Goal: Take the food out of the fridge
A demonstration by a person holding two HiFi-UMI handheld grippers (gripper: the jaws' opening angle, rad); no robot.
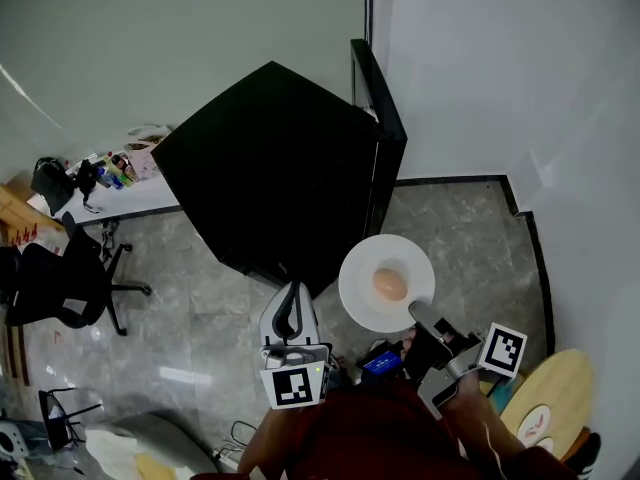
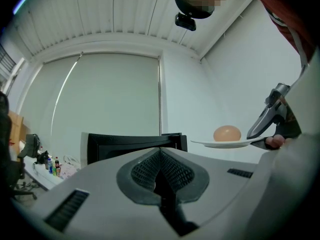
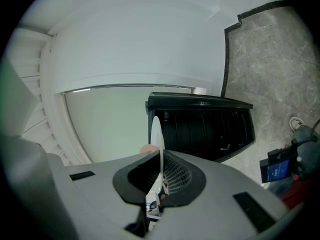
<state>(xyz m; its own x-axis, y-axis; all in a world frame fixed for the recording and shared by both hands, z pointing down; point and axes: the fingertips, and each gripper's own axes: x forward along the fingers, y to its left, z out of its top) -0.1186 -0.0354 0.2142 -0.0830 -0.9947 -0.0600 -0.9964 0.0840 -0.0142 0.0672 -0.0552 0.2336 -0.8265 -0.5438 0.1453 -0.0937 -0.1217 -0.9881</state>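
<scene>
- Holding a white plate (image 1: pixel 360 265) level at centre right of the head view, the right gripper (image 1: pixel 420 315) has its jaws pinched on the plate's lower right rim; its own view shows the thin rim edge-on, squeezed between the two pads.
- One pale orange, egg-shaped piece of food (image 1: pixel 390 284) sits at about the middle of the plate, outside the fridge (image 1: pixel 275 163) and just below and right of its near corner.
- From the left gripper view the food looks wider than it is tall, so it lies on its side with its long axis level; from above it is almost round, and which way that axis points cannot be told.
- The plate reaches from the jaws toward the upper left of the frame, at the black fridge, whose door (image 1: pixel 383 118) stands open along the cabinet's right side.
- The left gripper (image 1: pixel 290 296), at lower centre, has its jaws pressed together with nothing between them, and it points at the fridge.
- A black office chair (image 1: pixel 62 278) stands at the left edge on the grey stone floor (image 1: pixel 470 238).
</scene>
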